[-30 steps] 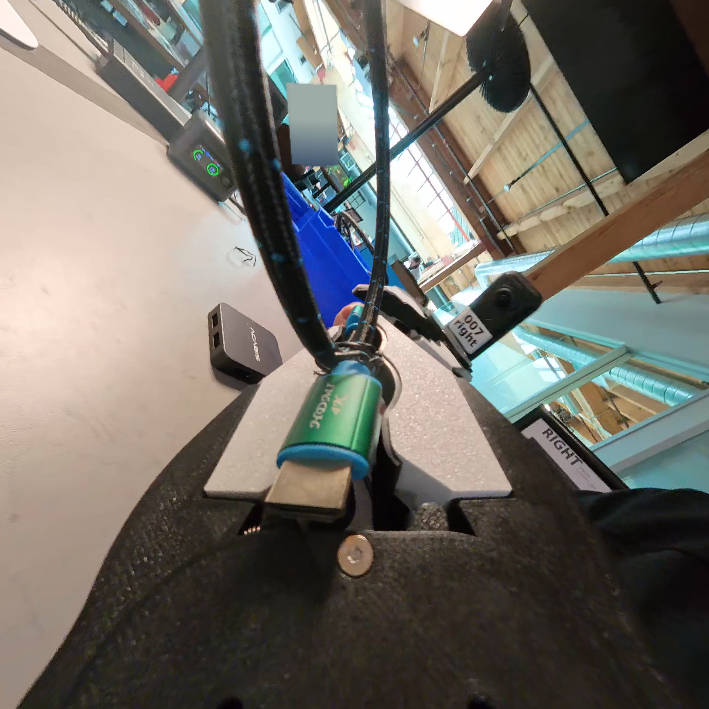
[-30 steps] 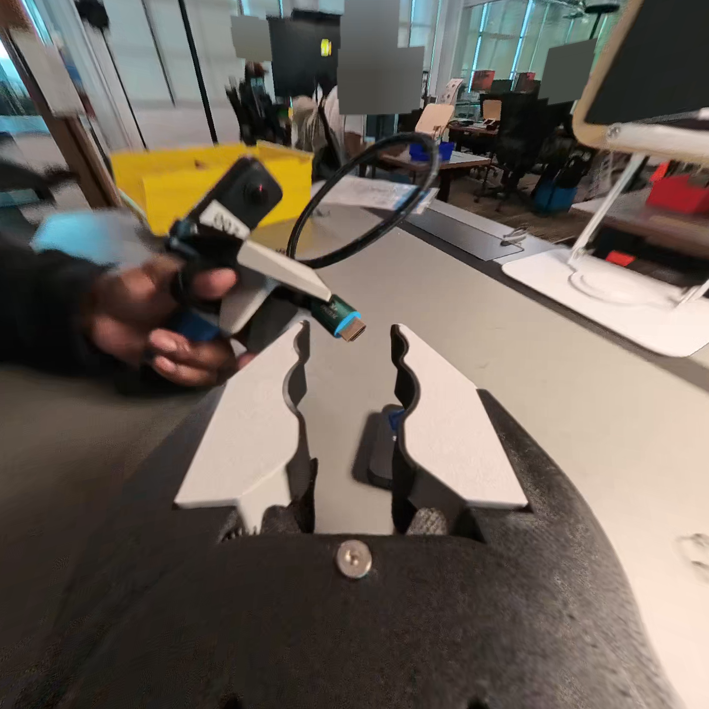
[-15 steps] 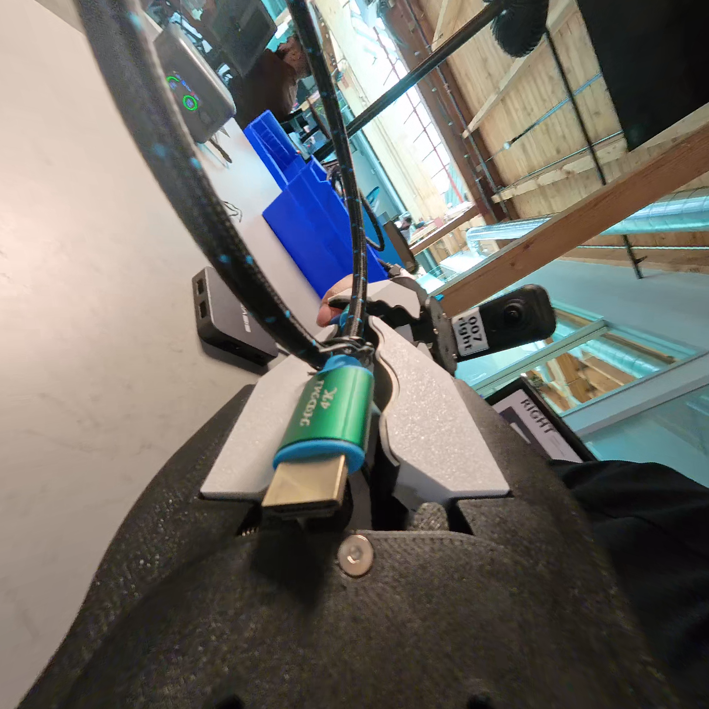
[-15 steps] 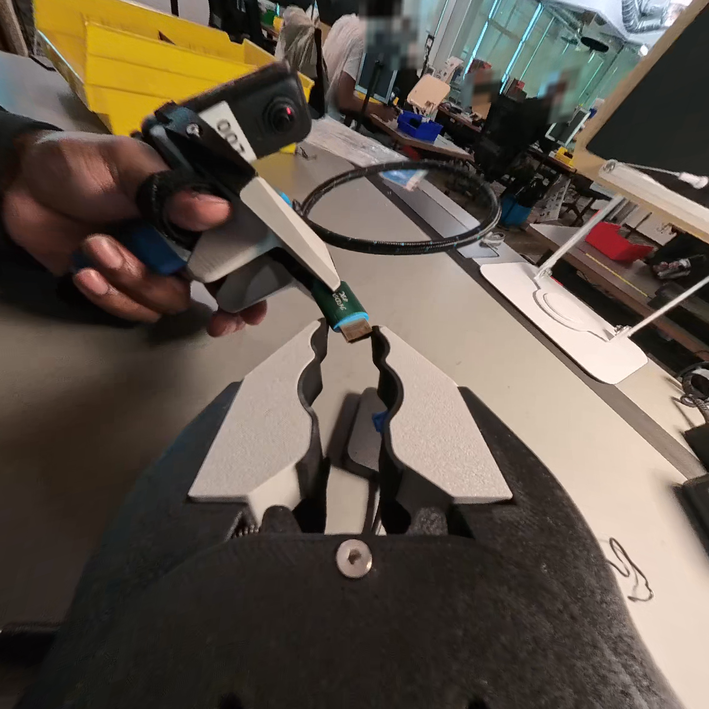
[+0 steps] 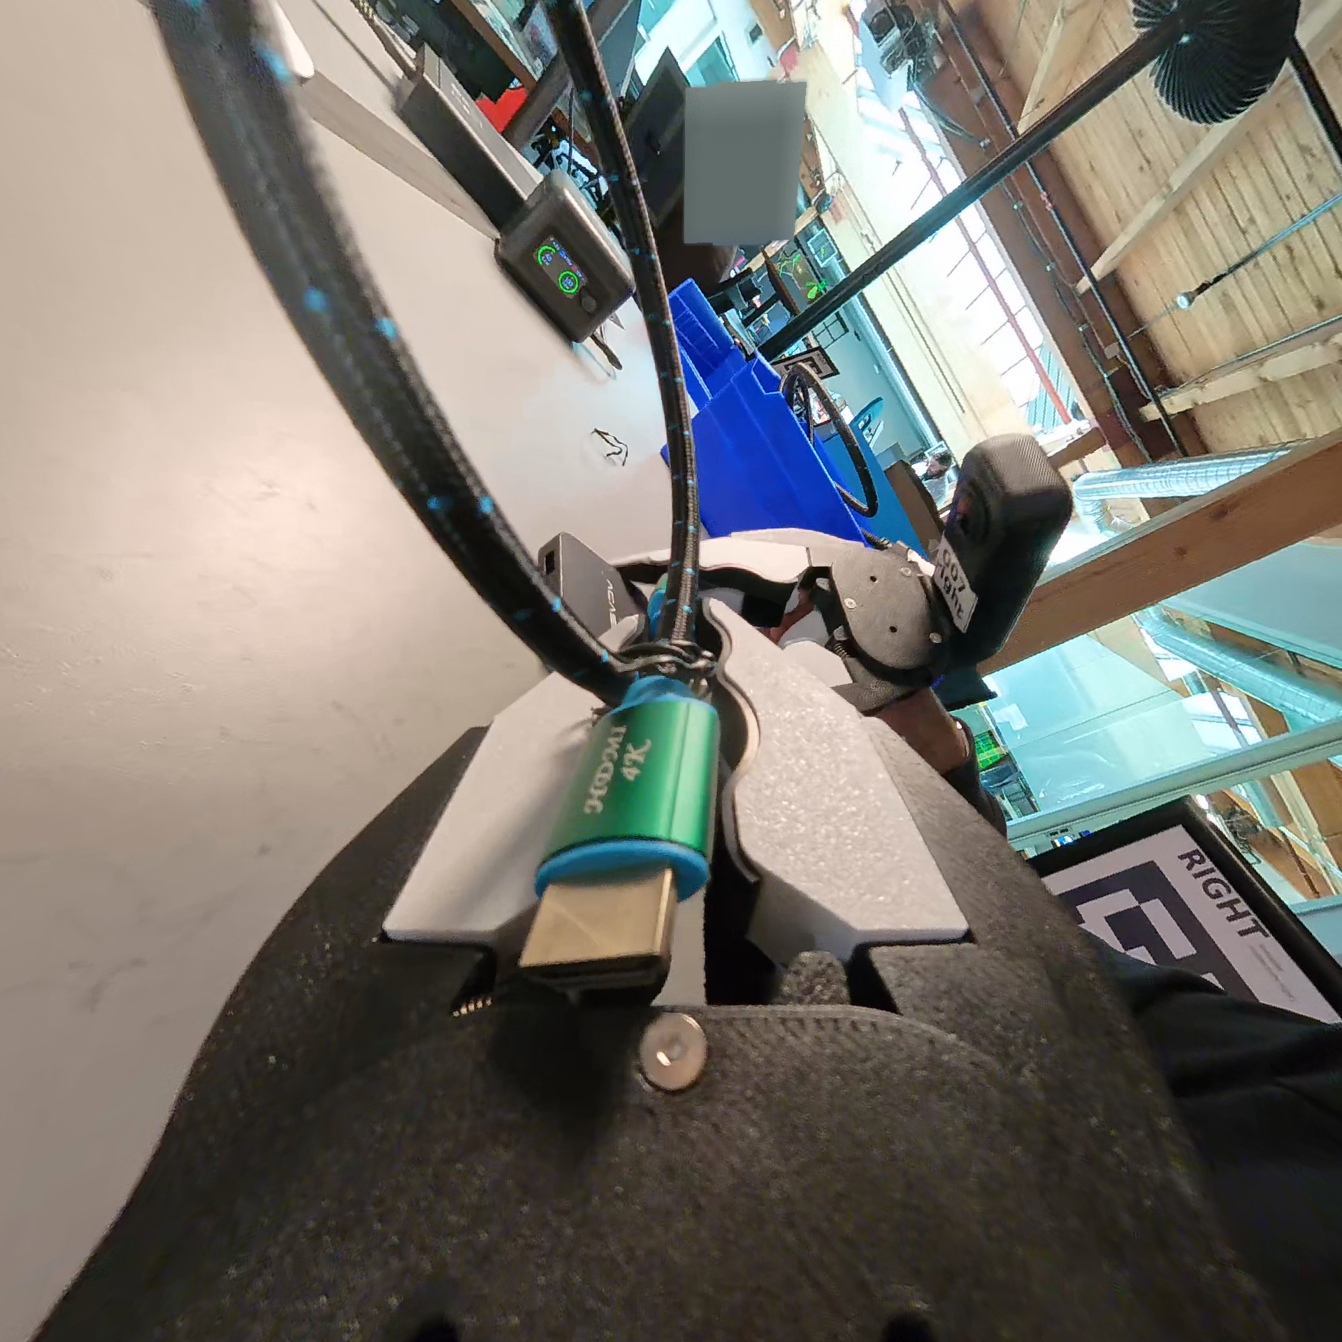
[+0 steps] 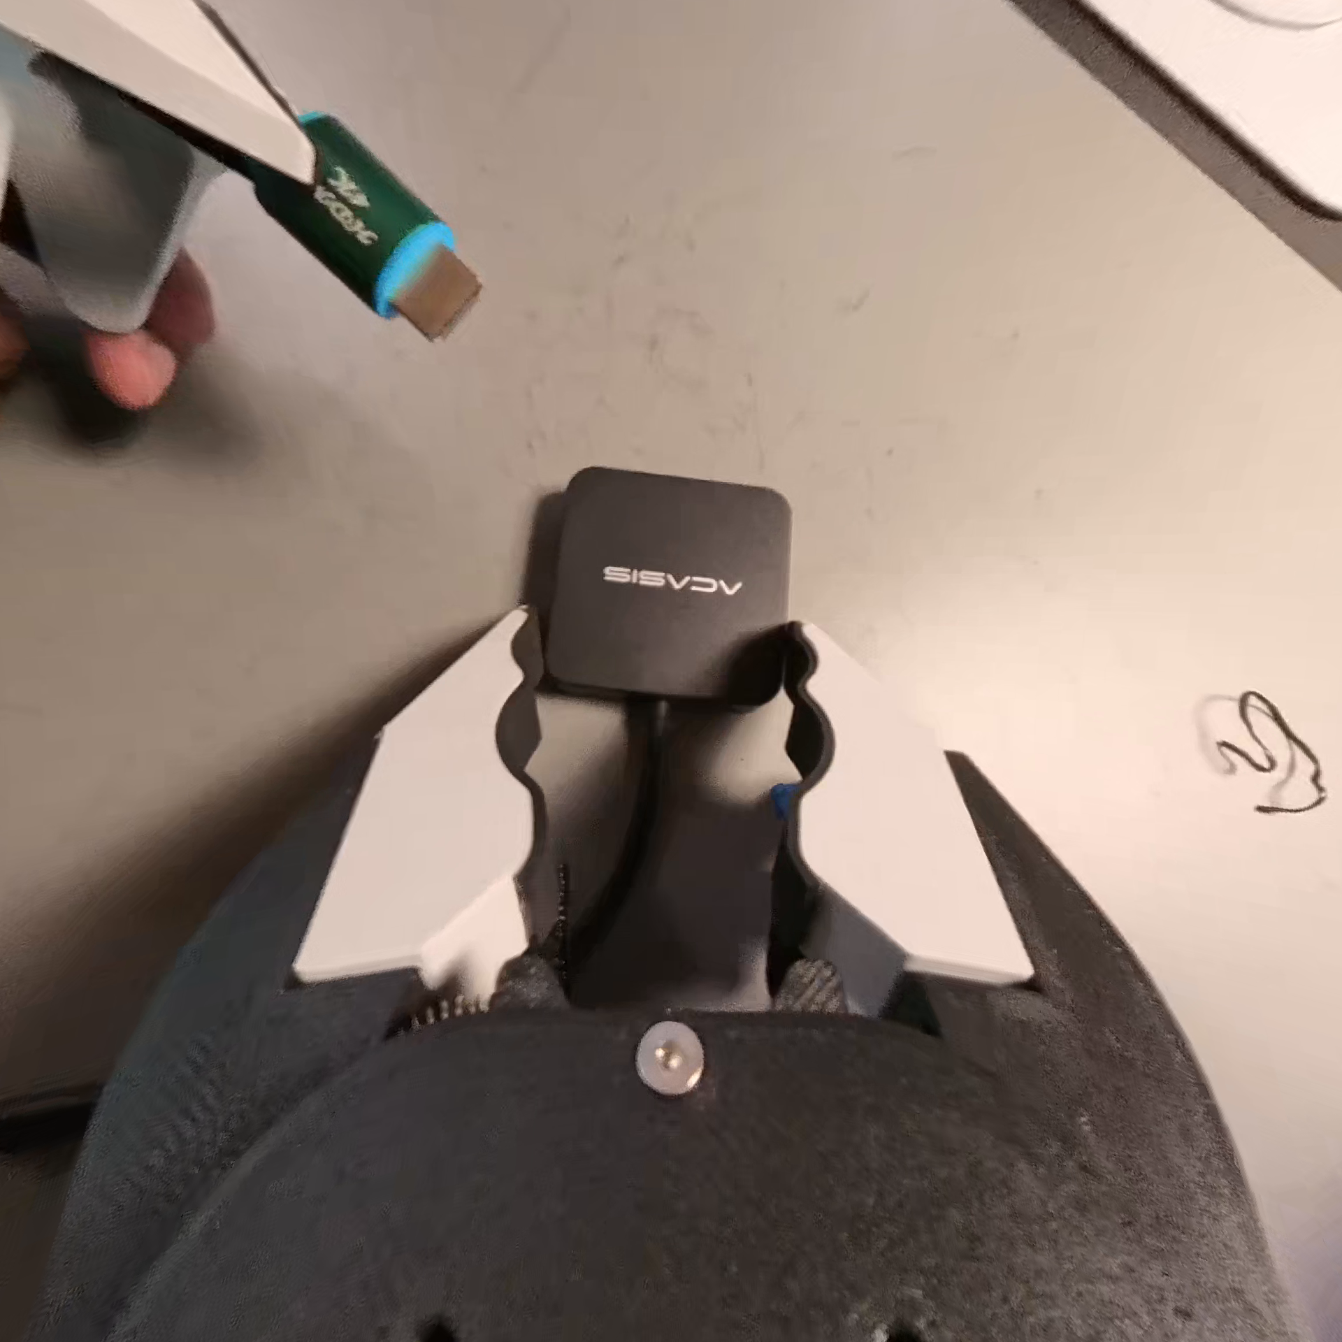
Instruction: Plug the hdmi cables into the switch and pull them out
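The HDMI plug had a green metal shell with light-blue collars and a gold tip; its cable was black braid flecked blue. The switch was matte black on the grey table. Beyond the switch stood blue bins.

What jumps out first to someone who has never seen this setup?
A shiny green metal HDMI plug with blue collars sits clamped in the left claw, its braided black cable looping upward. On the grey table a small flat black square switch lies at the tips of the open right claw.
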